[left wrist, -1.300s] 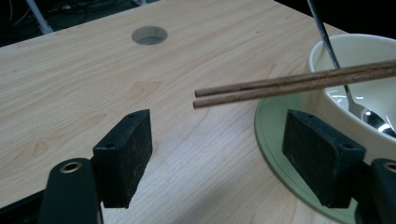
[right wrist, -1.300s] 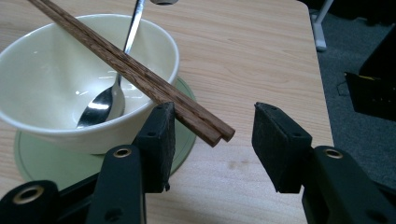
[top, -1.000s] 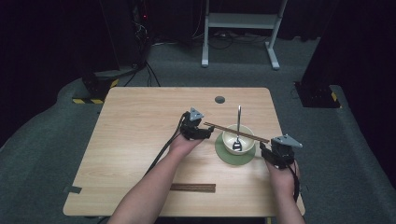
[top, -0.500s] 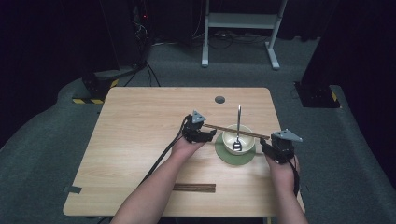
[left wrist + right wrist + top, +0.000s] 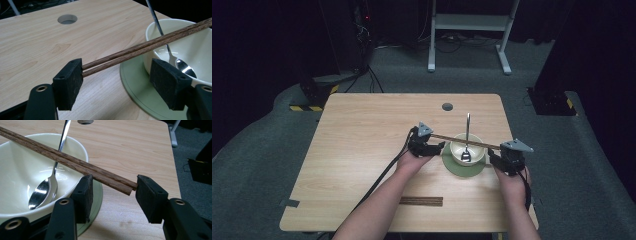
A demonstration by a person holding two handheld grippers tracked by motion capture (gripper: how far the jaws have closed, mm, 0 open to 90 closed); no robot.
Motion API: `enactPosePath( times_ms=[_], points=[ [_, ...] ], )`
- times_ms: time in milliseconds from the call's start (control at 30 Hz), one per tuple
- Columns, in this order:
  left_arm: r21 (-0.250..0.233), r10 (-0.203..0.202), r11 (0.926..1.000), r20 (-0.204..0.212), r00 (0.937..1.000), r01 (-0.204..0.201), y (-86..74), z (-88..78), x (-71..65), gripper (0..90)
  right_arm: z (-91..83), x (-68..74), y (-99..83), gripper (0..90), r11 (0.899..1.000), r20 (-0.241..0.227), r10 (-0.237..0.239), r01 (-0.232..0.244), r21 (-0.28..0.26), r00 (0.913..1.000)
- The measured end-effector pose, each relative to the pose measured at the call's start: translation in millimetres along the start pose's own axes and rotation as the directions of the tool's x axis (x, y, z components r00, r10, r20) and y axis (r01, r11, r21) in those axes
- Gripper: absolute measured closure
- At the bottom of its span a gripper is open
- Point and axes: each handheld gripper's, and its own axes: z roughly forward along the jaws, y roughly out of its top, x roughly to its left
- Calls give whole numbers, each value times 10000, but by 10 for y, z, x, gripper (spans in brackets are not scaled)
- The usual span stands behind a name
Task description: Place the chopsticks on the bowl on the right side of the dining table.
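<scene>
A pair of dark wooden chopsticks lies across the rim of a cream bowl on a green saucer. A metal spoon leans in the bowl, handle toward the far side. My left gripper is open at the chopsticks' left end. In the left gripper view that end of the chopsticks touches the inner face of one pad. My right gripper is open around the other end. In the right gripper view the chopsticks end between the wide jaws, close to one pad.
A dark wooden bar lies near the table's front edge between the forearms. A round cable hole is at the far middle. The left gripper's cable trails toward the front. The table's right edge is close behind the right hand.
Both hands have shifted slightly around the bowl. The chopsticks still span the bowl between the two grippers.
</scene>
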Motion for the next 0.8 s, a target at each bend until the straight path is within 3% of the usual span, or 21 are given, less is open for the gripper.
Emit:
enactPosePath(
  times_ms=[667,800],
  points=[
    [-73,108,9999,93,9999,-107,-150,-199,-131,305,-48,-12,-62,482,10000,-11,-34,34,-43,10000],
    [-172,90,9998,-97,9999,-92,-146,-234,-135,317,-77,-21,-79,485,9999,5,84,-84,-86,10000]
  ],
)
